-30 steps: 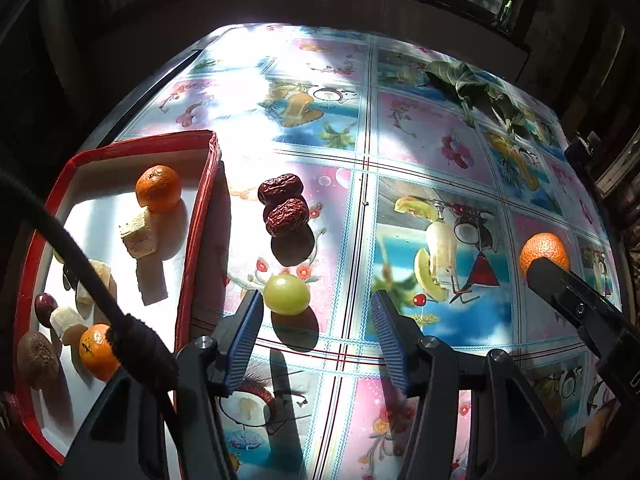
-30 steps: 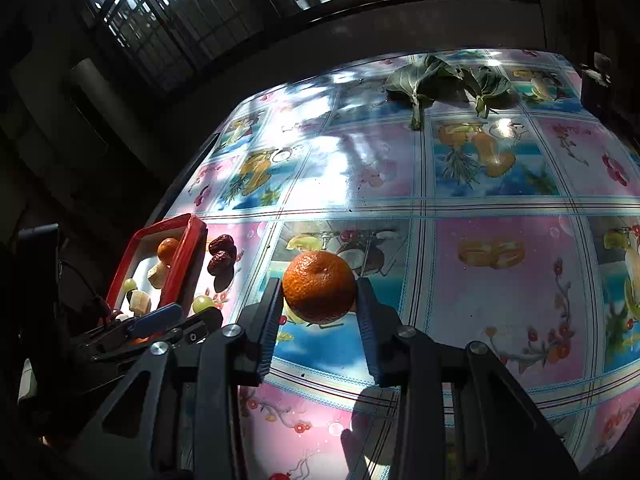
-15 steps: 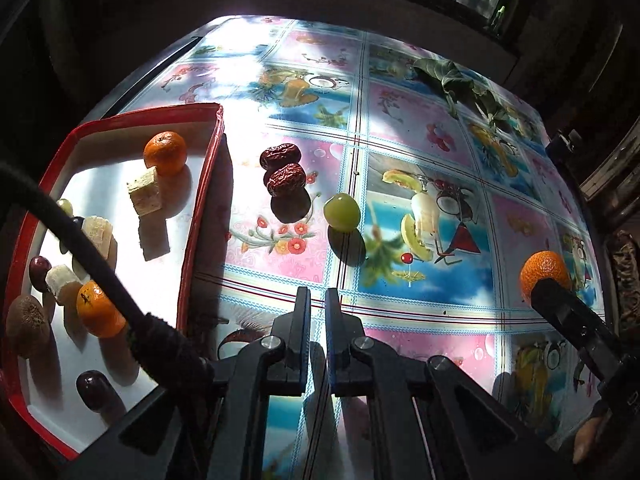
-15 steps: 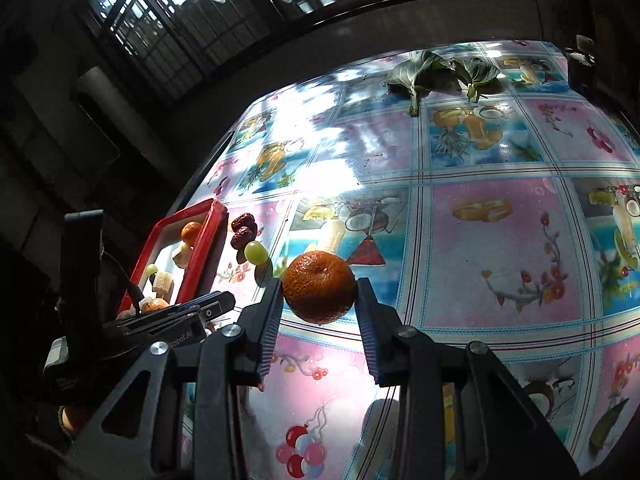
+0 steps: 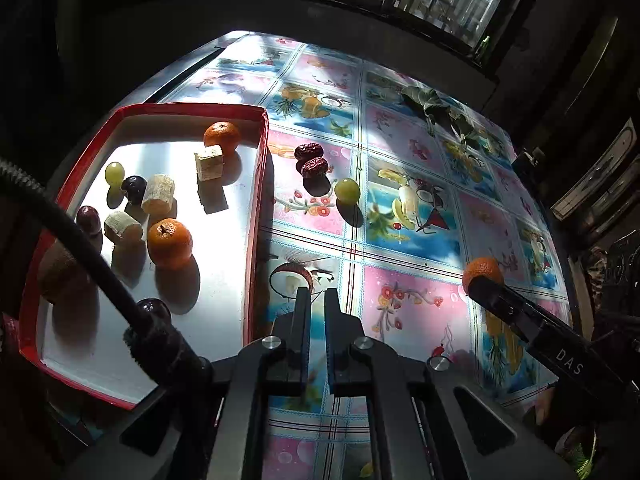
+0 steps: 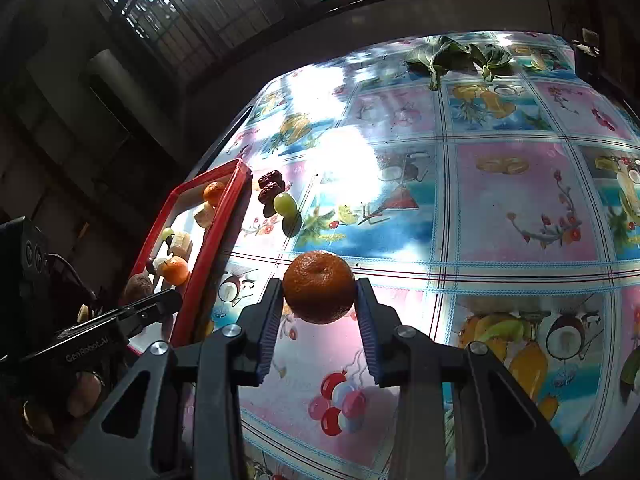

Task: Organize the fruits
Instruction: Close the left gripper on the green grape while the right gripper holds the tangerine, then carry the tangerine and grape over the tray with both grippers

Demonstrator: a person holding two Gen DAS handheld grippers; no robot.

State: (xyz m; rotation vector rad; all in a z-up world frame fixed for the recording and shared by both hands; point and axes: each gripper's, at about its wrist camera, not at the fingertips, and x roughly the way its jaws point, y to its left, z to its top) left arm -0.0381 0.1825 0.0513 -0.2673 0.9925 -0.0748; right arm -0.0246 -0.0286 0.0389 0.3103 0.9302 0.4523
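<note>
Cable hides part of brown fruit in tray; tray's near corner lost behind left hand-held gripper

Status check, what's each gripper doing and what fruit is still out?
Right gripper shut on tangerine. Left gripper shut, empty. Grape and dates outside red tray. Path unobstructed.

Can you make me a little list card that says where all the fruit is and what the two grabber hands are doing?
Tray: red-rimmed white tray at the table's left
Fruit in tray: two small orange mandarins, a green grape, dark plums, pale cut chunks, a brown kiwi
Fruit on tablecloth: two wrinkled red dates and a round green grape, apart from the tray
Right gripper: shut on a third orange mandarin, held above the flowery tablecloth
Left gripper: shut, holding nothing
Other: green leaves at the far edge
</note>
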